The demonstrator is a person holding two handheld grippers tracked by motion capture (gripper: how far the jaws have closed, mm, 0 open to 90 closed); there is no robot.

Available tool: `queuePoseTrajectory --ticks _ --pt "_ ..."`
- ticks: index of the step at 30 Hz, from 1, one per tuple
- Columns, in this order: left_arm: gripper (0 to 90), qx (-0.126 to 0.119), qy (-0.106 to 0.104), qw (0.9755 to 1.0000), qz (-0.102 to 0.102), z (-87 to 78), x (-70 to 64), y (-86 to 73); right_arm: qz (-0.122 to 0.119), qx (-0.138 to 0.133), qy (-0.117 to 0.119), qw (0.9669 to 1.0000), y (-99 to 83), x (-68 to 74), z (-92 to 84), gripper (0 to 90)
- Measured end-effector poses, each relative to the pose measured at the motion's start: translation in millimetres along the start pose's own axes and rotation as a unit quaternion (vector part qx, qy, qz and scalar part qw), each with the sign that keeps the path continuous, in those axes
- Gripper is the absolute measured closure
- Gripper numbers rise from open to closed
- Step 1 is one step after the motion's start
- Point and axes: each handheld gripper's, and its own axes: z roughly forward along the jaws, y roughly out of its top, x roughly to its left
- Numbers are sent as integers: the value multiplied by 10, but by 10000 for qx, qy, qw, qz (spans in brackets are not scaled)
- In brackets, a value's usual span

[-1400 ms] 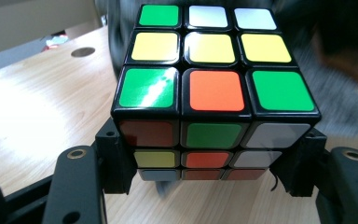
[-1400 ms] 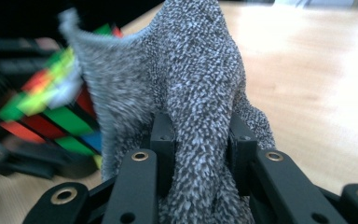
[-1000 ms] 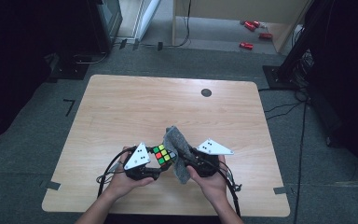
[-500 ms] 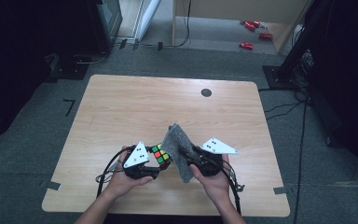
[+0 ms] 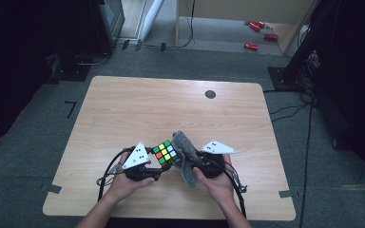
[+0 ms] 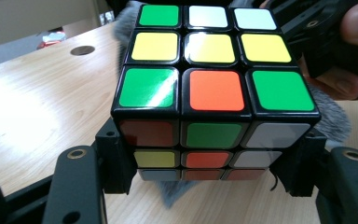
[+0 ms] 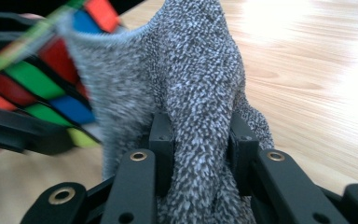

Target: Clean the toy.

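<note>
A scrambled puzzle cube (image 5: 166, 153) (image 6: 214, 88) is held above the front middle of the wooden table (image 5: 138, 109). My left gripper (image 5: 148, 167) (image 6: 205, 158) is shut on it, a jaw against each side of its lower half. A grey knitted cloth (image 5: 184, 154) (image 7: 191, 93) is bunched in my right gripper (image 5: 197, 159) (image 7: 200, 144), which is shut on it. The cloth lies against the cube's (image 7: 42, 65) right side. A hand grips each gripper from the table's near edge.
A small dark round hole (image 5: 210, 94) sits near the table's far right. Cables (image 5: 107, 173) trail from both grippers over the front edge. Red items (image 5: 252, 46) lie on the floor beyond the table.
The grey cloth has shifted slightly against the cube's right side. Both hands stay in about the same place.
</note>
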Motion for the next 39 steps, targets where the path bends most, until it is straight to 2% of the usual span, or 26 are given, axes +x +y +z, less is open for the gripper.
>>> queuePoseTrajectory --ticks 3,8,12,14,17,24,28,31,34,37,39 --pt "344 -47 89 9998 -148 -30 48 1 -67 -22 -379 9993 -6 -87 -25 687" --pt "344 -33 179 9996 -223 -44 87 -5 -149 -119 -874 9960 -7 -230 -78 676" --pt "344 6 224 9994 -256 -42 107 -12 -414 -75 -1488 9880 -31 -324 -102 675" --pt "344 37 253 9993 -286 -39 114 -15 -423 -50 -1609 9861 -45 -371 -107 672" --pt "344 80 280 9991 -323 -30 122 -23 -351 45 -1596 9866 -86 -421 -75 669" --pt "344 147 312 9986 -408 -25 144 -33 -286 200 -1361 9901 -150 -391 30 654" --pt "344 149 325 9984 -440 -35 159 -32 -367 451 -1399 9885 -208 -414 115 621" --pt "344 141 334 9982 -485 -44 174 -30 -309 542 -1414 9880 -250 -466 151 572" --pt "344 135 327 9979 -546 -50 190 -30 -272 465 -1339 9895 -242 -481 137 488" --pt "344 129 326 9974 -626 -59 212 -29 -292 162 -1233 9918 -196 -464 75 374" --pt "344 107 319 9971 -686 -69 229 -25 -294 -40 -1162 9928 -171 -439 32 334"
